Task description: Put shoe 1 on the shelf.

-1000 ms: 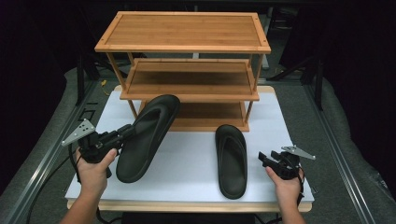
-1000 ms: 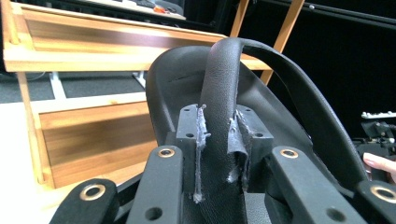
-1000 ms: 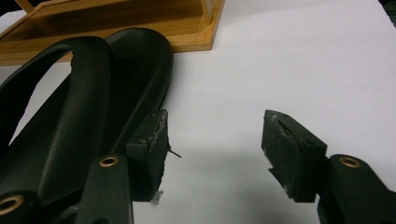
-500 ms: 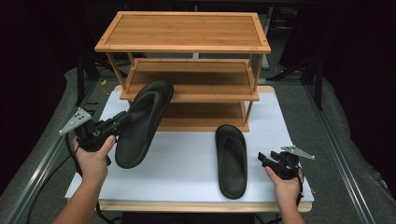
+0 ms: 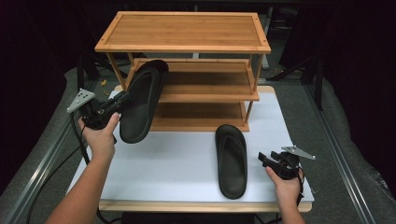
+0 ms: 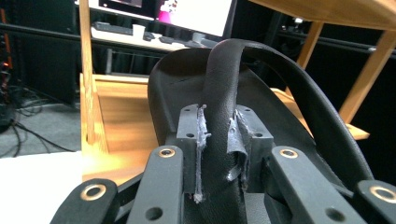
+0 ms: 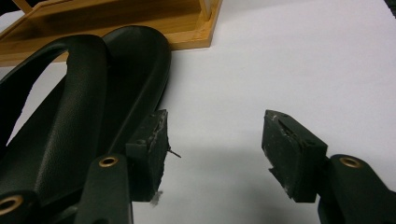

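Right now the left gripper [image 5: 122, 99] is clamped on the strap of a black slipper [image 5: 141, 103], pads squeezing that band from both sides in the left gripper view [image 6: 219, 140]; the slipper hangs in the air, tilted, just in front of the left end of the wooden shoe rack [image 5: 187, 46]; its long axis runs from low and near the person up towards the middle shelf [image 5: 205, 95], and the far tip sits close to that shelf's front edge, though touching or not I cannot tell; so the shelf lies straight ahead along the slipper's own length, and a push along that axis looks like the coming move. Meanwhile the second slipper [image 5: 232, 159] lies flat on the white board [image 5: 177, 163], long axis pointing away from the person towards the rack, its sole end near the front edge; the right gripper [image 5: 271, 161] rests just beside it, jaws standing apart and empty; the right hand is clearly the nearer one for that slipper.
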